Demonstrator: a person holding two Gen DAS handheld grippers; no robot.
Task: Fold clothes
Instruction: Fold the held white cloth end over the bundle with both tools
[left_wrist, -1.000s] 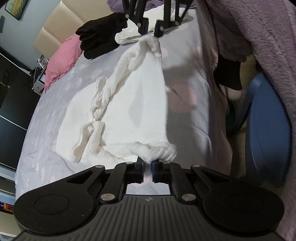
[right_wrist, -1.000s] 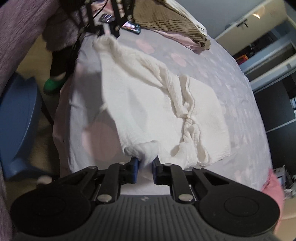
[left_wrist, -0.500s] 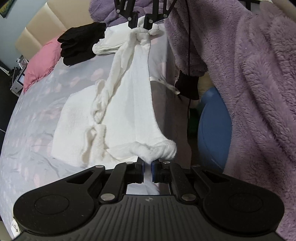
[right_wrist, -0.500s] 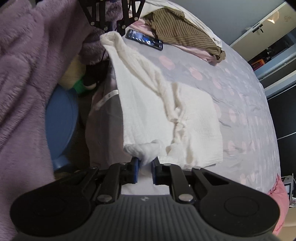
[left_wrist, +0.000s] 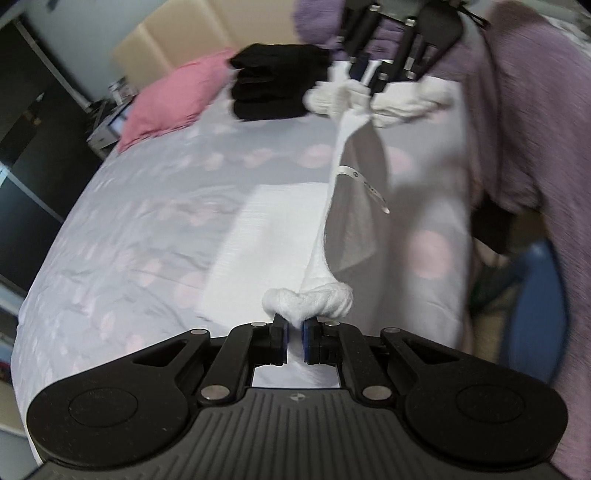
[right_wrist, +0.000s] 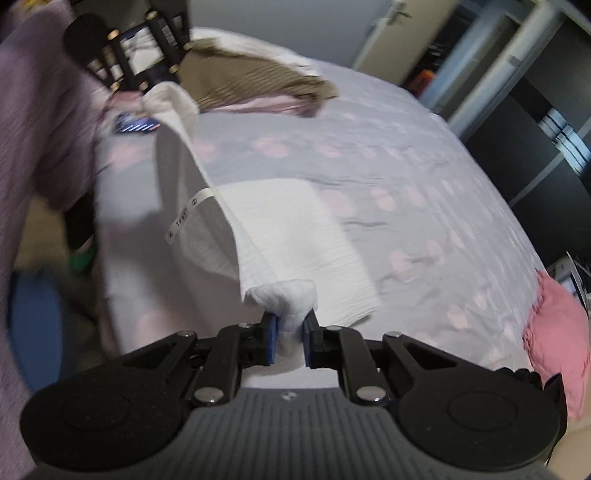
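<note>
Left wrist view, bottom centre: left gripper (left_wrist: 294, 329), jaws clamped on a bunched corner of the white ribbed cotton garment (left_wrist: 280, 236). The blue pads pinch a knot of cloth just above them.

From that knot the garment's edge runs taut up the middle of the frame to the right gripper (left_wrist: 369, 79) at upper centre, whose jaws are likewise clamped on bunched white cloth. A white care label (left_wrist: 364, 181) hangs off the raised edge, on its right side. The rest of the garment drapes down left of the edge, its lower part lying flat on the lilac bedspread with pale pink spots (left_wrist: 147, 221).

Right wrist view, bottom centre: right gripper (right_wrist: 289, 334), jaws clamped on a white corner; garment (right_wrist: 295, 236) spreads over the bedspread (right_wrist: 424, 192) mid-frame, label at centre left.

Farther off, left view: folded black clothes (left_wrist: 277, 83) at upper centre, a small white bundle (left_wrist: 413, 99) just right of them, pink ruffled pillow (left_wrist: 173, 98) upper left, beige padded headboard (left_wrist: 177, 37) behind it. A fuzzy mauve sleeve (left_wrist: 535, 110) fills the right edge. Blue round stool (left_wrist: 539, 317) lower right.

Farther off, right view: brown striped garment (right_wrist: 258, 85) at upper centre, dark phone (right_wrist: 136, 123) upper left. Frames motion-blurred.
</note>
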